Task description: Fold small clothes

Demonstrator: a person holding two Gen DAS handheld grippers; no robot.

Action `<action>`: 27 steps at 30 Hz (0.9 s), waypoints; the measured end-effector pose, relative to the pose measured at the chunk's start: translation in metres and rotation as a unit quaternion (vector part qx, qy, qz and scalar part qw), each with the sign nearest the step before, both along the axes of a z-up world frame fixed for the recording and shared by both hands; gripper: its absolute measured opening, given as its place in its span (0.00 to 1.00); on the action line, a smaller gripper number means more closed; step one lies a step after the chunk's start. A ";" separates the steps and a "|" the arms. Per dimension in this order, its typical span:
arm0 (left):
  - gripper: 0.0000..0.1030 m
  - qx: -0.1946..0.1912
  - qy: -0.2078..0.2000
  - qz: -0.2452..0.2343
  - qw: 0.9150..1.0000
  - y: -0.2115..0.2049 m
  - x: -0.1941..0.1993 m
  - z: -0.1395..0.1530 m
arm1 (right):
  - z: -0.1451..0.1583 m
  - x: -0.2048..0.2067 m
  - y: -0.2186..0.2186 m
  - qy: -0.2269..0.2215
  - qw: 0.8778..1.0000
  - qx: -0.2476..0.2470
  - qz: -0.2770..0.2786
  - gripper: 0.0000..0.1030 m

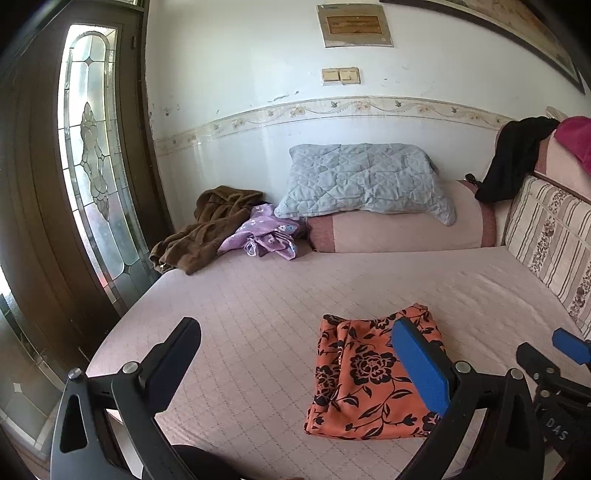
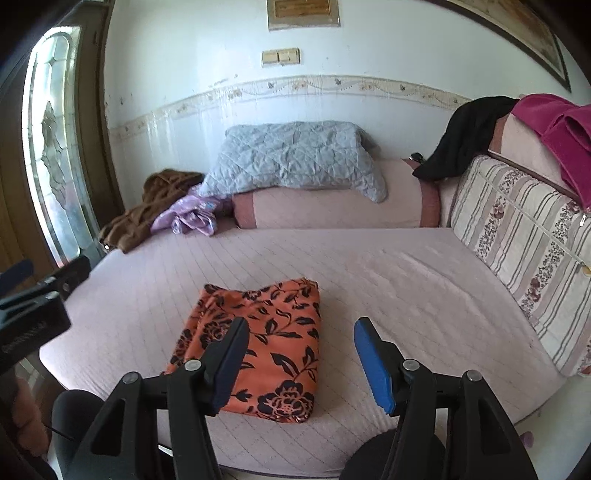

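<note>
1. The task's thing is the orange cloth [image 1: 373,373] with a black flower print. It lies folded into a rough rectangle, flat on the mattress [image 1: 258,295] near its front edge, with soft creases along its far end. In my right view the same cloth [image 2: 273,332] sits just left of centre.
2. The mattress cover is pale pink, quilted in a fine diamond grid.
3. My left gripper [image 1: 295,369] hangs above the front of the bed, pointing forward and slightly down. Its jaws are spread wide, nothing is between them, and they are clear of the cloth. One finger shows a blue ribbed pad [image 1: 421,365]; the other reads dark.
4. My right gripper [image 2: 301,354] hangs beside it in a similar pose, jaws parted to a middling gap and holding nothing. The dark finger overlaps the cloth in my view, but I cannot tell that it touches.
5. Further back a grey quilted pillow [image 1: 362,181] rests on a long pink bolster [image 1: 399,229]. Left of it lie a crumpled brown fleecy garment [image 1: 207,229] and a lilac flowered one [image 1: 266,236].
6. A striped, flower-patterned cushion [image 2: 524,251] lines the right side, with a black garment [image 2: 465,133] and a magenta one [image 2: 561,136] draped above.
7. Writing: the right gripper's body, seen at the left view's edge, shows letters I read as "DAS". The wall plaque [image 1: 352,26] is illegible.
</note>
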State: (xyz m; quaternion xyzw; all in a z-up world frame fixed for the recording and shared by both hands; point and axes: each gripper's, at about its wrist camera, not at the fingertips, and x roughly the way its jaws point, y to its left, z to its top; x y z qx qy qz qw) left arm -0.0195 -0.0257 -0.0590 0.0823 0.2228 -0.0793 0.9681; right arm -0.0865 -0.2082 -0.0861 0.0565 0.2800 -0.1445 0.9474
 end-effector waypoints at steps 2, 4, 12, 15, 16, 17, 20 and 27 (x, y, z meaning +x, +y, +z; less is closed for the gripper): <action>1.00 0.001 0.001 -0.005 1.000 -0.001 0.000 -0.001 | -0.003 0.003 0.000 0.009 1.000 0.001 -0.003 0.61; 1.00 0.001 0.003 -0.009 1.000 -0.002 0.000 -0.001 | -0.005 0.006 0.000 0.020 1.000 -0.001 -0.007 0.61; 1.00 0.008 0.009 -0.023 1.000 -0.008 0.001 -0.006 | -0.006 0.013 0.004 0.045 0.998 -0.031 -0.025 0.61; 1.00 0.007 0.005 -0.029 1.000 -0.010 -0.003 -0.004 | -0.005 0.012 0.005 0.045 0.998 -0.035 -0.023 0.61; 1.00 0.007 0.004 -0.030 1.000 -0.010 -0.003 -0.003 | -0.004 0.013 0.005 0.045 0.998 -0.034 -0.022 0.61; 1.00 0.007 0.001 -0.031 0.999 -0.010 -0.004 -0.002 | -0.003 0.013 0.005 0.044 0.998 -0.033 -0.021 0.61; 1.00 0.006 -0.004 -0.034 0.999 -0.010 -0.006 0.000 | 0.000 0.013 0.006 0.041 0.998 -0.035 -0.019 0.61; 1.00 0.002 -0.007 -0.036 0.999 -0.007 -0.010 0.006 | 0.005 0.013 0.010 0.035 0.998 -0.041 -0.016 0.61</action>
